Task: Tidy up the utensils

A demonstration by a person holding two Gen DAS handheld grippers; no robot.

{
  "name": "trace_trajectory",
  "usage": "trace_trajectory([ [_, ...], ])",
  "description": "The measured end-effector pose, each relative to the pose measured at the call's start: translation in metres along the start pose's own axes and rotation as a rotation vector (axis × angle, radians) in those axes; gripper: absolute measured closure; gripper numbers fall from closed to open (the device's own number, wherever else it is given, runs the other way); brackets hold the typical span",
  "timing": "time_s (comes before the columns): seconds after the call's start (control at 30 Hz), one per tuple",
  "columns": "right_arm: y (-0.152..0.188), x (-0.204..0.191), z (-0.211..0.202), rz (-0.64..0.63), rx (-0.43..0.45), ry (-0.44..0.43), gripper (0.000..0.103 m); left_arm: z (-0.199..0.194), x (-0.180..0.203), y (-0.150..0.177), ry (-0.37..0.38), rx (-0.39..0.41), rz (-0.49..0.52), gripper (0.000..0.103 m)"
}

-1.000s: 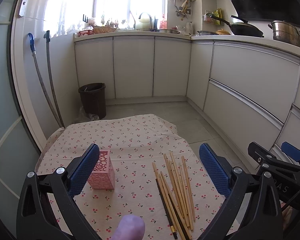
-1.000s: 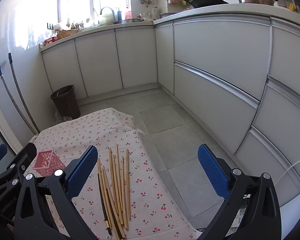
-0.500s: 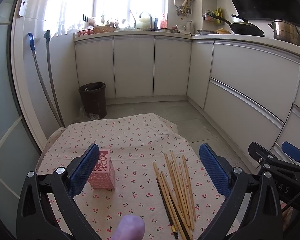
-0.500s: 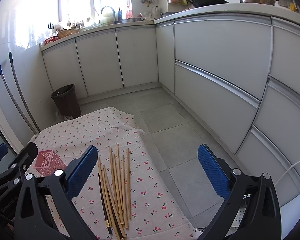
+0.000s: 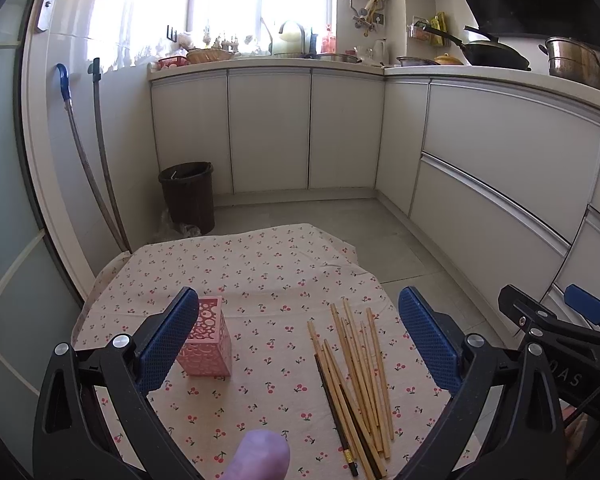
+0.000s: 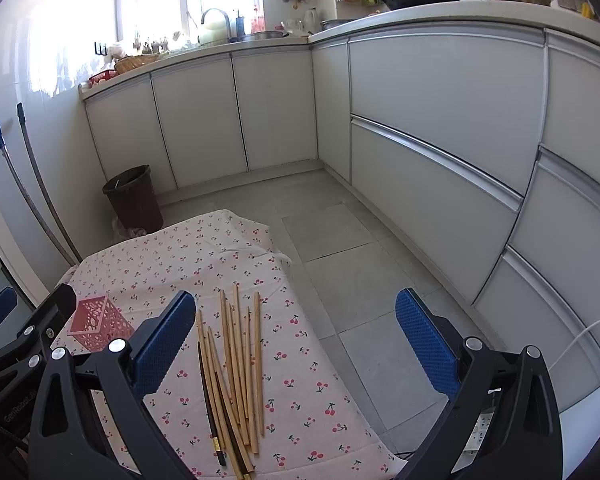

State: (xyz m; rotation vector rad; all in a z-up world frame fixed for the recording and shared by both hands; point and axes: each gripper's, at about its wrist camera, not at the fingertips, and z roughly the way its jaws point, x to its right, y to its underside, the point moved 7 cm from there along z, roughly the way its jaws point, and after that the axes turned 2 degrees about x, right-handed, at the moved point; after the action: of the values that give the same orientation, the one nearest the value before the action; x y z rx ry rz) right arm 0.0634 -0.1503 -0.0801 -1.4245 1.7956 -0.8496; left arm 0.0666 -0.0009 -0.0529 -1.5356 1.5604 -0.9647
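A loose pile of wooden chopsticks (image 5: 356,376) with a few dark ones lies on the cherry-print cloth (image 5: 260,280). A pink perforated square holder (image 5: 208,338) stands upright to their left. My left gripper (image 5: 298,344) is open and empty, above the cloth between holder and chopsticks. My right gripper (image 6: 294,344) is open and empty, above the cloth's right edge; the chopsticks (image 6: 232,372) lie by its left finger and the holder (image 6: 98,322) is further left. The right gripper's body shows at the left wrist view's right edge.
A dark waste bin (image 5: 188,196) stands on the floor beyond the cloth, next to two hoses on the left wall. White kitchen cabinets (image 6: 440,152) run along the back and right. Grey tiled floor (image 6: 340,248) lies right of the cloth.
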Motion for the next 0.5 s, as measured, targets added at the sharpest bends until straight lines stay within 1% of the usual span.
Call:
trace_trajectory([
  [0.5, 0.0026, -0.0014, 0.0032, -0.002, -0.020, -0.002, 0.005, 0.0009, -0.0006, 0.0010, -0.005, -0.012, -0.002, 0.007],
])
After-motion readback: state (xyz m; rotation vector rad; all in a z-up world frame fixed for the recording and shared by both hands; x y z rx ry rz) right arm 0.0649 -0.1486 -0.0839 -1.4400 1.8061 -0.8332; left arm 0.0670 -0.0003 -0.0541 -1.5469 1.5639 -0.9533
